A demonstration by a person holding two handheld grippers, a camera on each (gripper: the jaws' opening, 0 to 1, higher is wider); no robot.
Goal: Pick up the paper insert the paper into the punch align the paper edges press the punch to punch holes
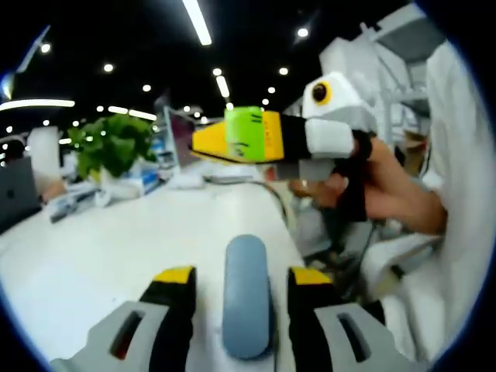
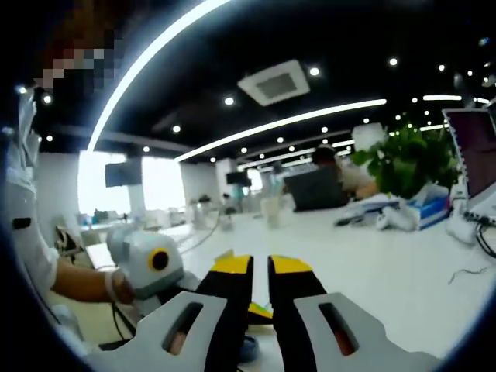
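1. My left gripper (image 1: 242,280) is open over the white table (image 1: 93,248), jaws either side of the punch (image 1: 246,298) but apart from it.
2. The blue-grey punch lies between those jaws, its long axis running straight away from me, so the left side is nearer for pressing.
3. My right gripper (image 2: 260,267) hangs higher, jaws nearly together with a thin gap, nothing held.
4. I cannot see any paper; finding it comes first, I judge.
5. A plant (image 1: 112,146) stands far off.
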